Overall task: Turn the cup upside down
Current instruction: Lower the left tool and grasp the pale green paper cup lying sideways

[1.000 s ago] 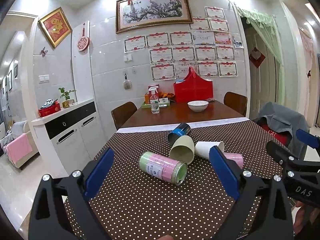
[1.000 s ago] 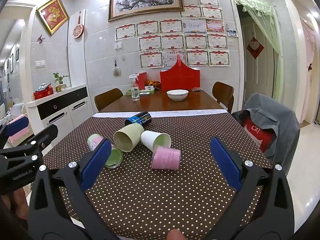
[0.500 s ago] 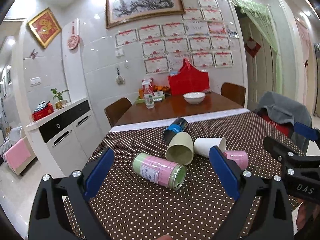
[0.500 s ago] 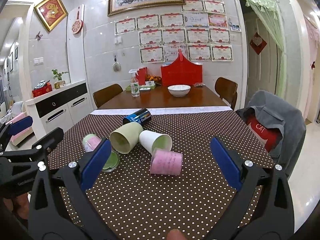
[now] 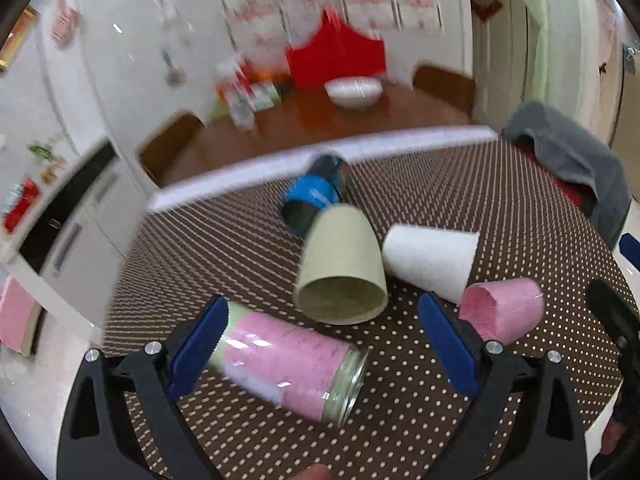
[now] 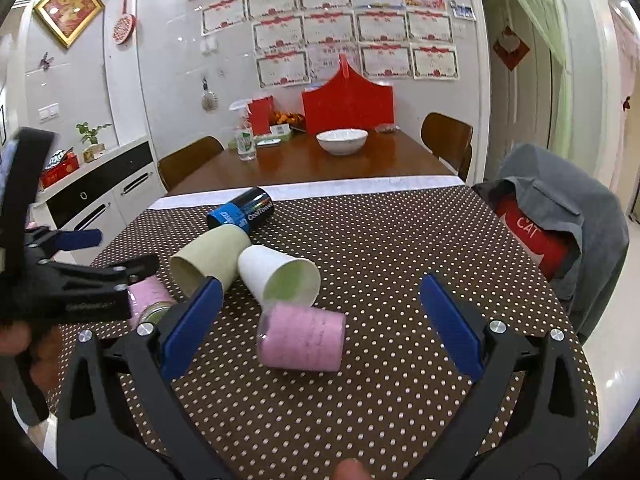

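Several cups lie on their sides on a dotted brown tablecloth [image 6: 380,380]. A pink-and-green glass cup [image 5: 288,364] lies between the fingers of my open left gripper [image 5: 324,350]. Behind it lie an olive cup [image 5: 340,264], a white paper cup [image 5: 430,260], a small pink cup [image 5: 504,310] and a blue-black can [image 5: 314,194]. My right gripper [image 6: 320,320] is open, with the small pink cup [image 6: 302,338] between its fingers. The white cup [image 6: 280,274], olive cup [image 6: 210,258] and can [image 6: 242,214] lie beyond. The left gripper shows at the left of the right wrist view [image 6: 80,280].
A wooden table [image 6: 312,164] beyond carries a white bowl [image 6: 342,141], a spray bottle [image 6: 245,142] and a red bag [image 6: 347,102]. A chair with a grey jacket [image 6: 560,220] stands at the right. A white cabinet [image 6: 96,196] stands at the left.
My left gripper has moved forward and down, so the pink-and-green cup now lies between its fingers. My right gripper has come closer to the small pink cup.
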